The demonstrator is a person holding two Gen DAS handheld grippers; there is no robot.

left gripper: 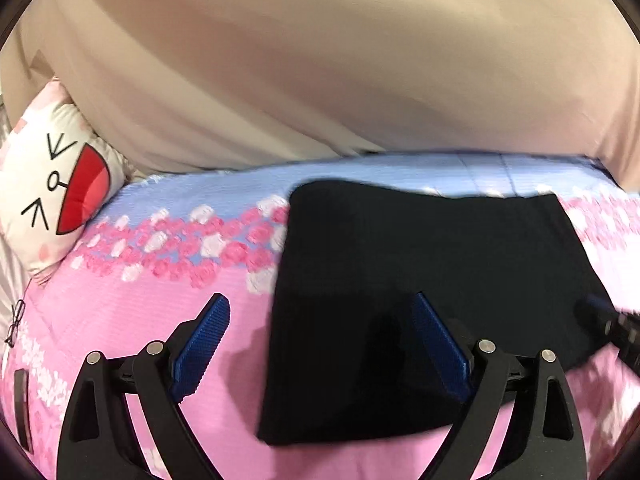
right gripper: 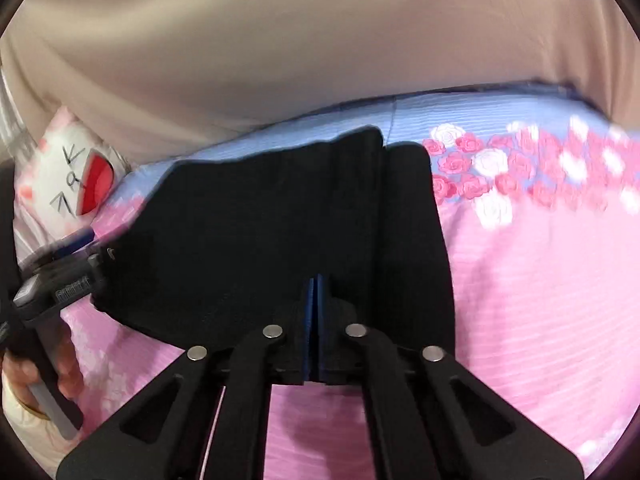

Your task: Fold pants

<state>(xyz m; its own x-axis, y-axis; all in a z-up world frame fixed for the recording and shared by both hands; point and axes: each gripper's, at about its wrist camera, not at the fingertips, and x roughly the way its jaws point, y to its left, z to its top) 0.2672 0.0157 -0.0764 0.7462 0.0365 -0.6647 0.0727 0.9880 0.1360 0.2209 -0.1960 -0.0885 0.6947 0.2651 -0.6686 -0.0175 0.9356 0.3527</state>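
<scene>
On the pink floral bedspread the black pants lie folded into a dark block, and I work over them with a claw in each hand. My left gripper stands wide apart: its left blue pad hangs over bare pink cloth at about seven o'clock in the left wrist view, and its right blue pad sits over the near part of the pants at about five o'clock. Nothing lies between them that they grip. The pants fill the middle and right of that view, their far edge reaching the pale blue band of the bedspread at about one o'clock. At three o'clock a dark, blurred part of my right gripper shows at the right edge of the cloth.

In the right wrist view my right gripper is pressed narrow, its blue pads nearly meeting, with the near edge of the pants pinched between them. A lengthwise fold runs up the cloth toward twelve o'clock, and a narrower strip lies just to the right of it. Roses in pink and white scatter across the bedspread at two o'clock. At nine o'clock my left gripper shows blurred beside the left edge of the pants, with my left hand at eight o'clock holding its handle.

A white cushion with a cartoon face and red mouth leans at ten o'clock in the left wrist view, against a beige curtain that fills the top of both views.
</scene>
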